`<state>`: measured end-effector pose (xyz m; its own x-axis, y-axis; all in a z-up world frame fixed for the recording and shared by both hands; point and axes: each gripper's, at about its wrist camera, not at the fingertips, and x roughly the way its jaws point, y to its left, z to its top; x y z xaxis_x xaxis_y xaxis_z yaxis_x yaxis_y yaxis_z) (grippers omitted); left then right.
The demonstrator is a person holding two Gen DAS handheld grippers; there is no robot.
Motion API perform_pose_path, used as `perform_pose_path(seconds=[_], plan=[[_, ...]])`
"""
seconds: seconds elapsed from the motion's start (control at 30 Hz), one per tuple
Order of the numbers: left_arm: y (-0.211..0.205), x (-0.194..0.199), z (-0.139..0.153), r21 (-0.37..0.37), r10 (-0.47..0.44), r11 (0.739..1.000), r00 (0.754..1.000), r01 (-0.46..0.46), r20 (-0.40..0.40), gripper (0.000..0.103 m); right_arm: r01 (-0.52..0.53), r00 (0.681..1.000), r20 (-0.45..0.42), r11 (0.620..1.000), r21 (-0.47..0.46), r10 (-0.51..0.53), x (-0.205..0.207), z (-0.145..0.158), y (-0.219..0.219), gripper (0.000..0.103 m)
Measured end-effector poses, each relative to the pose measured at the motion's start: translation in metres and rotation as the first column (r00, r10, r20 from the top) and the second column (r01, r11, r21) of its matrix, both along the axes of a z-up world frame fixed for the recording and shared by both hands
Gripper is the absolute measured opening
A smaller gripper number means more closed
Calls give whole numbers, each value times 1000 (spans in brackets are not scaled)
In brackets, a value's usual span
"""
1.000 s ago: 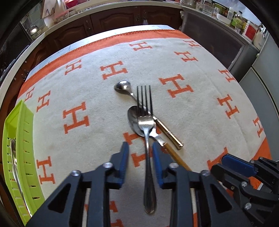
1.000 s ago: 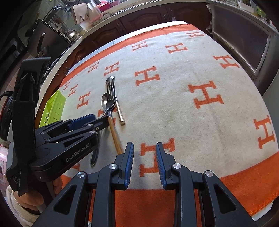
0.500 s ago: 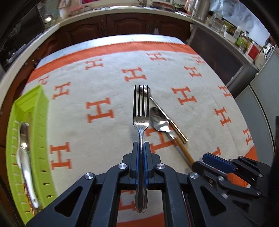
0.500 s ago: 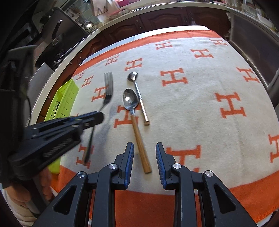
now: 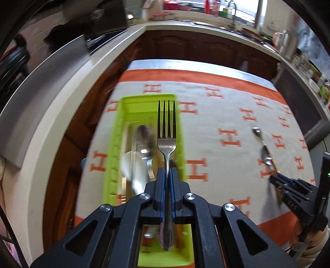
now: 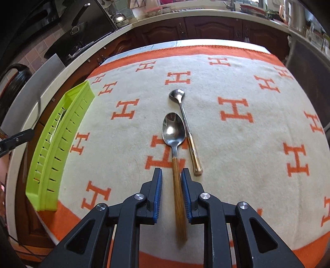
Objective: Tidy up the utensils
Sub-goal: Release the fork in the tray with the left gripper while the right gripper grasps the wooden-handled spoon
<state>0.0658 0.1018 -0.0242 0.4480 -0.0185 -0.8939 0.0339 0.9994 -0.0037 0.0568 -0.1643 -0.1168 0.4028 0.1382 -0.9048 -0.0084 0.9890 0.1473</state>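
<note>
My left gripper (image 5: 166, 175) is shut on a silver fork (image 5: 166, 132) and holds it, tines forward, above the lime green utensil tray (image 5: 115, 156), which has spoons lying in it. My right gripper (image 6: 171, 179) is open, its fingers on either side of the wooden handle of a large spoon (image 6: 175, 148) lying on the cream and orange blanket (image 6: 237, 144). A small spoon with a gold handle (image 6: 186, 125) lies just right of it. Both spoons (image 5: 265, 152) and the right gripper (image 5: 288, 185) show at the right of the left wrist view.
The green tray (image 6: 55, 148) sits at the blanket's left edge, close to the table edge. A curved kitchen counter (image 6: 185, 14) with dark wood cabinets runs round the back. A stove and pans are at the far left.
My left gripper closed on the fork, lifted it and carried it left over the green tray. My right gripper moved forward so the wooden spoon handle lies between its open fingers.
</note>
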Motion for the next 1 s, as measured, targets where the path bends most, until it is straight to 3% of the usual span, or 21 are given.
perform_pose_path(seconds=[0.13,0.3,0.47,0.63,0.83,1.0], plan=[[23,2,-15,23,35,999,999,-34,-29,3,-18,1000,13,996,-89,19,9,-3,10,7],[32,2,-40,26,27,999,996,-25,-80,3,-8,1000,2,990,-137,8,14,-3,18,7],[32,-2,-47,16,7,1000,996,-6,-83,4,25,999,-38,998,-64,-27,14,1,21,6],[41,-5,-35,-18,26,999,999,-27,-47,10,3,999,-47,1000,-3,-3,14,16,43,6],[64,-12,-20,-88,96,992,995,-95,12,20,-95,995,-21,994,58,96,19,47,99,6],[80,-13,-21,-70,137,988,990,-135,30,20,-182,983,8,982,52,182,29,62,155,6]])
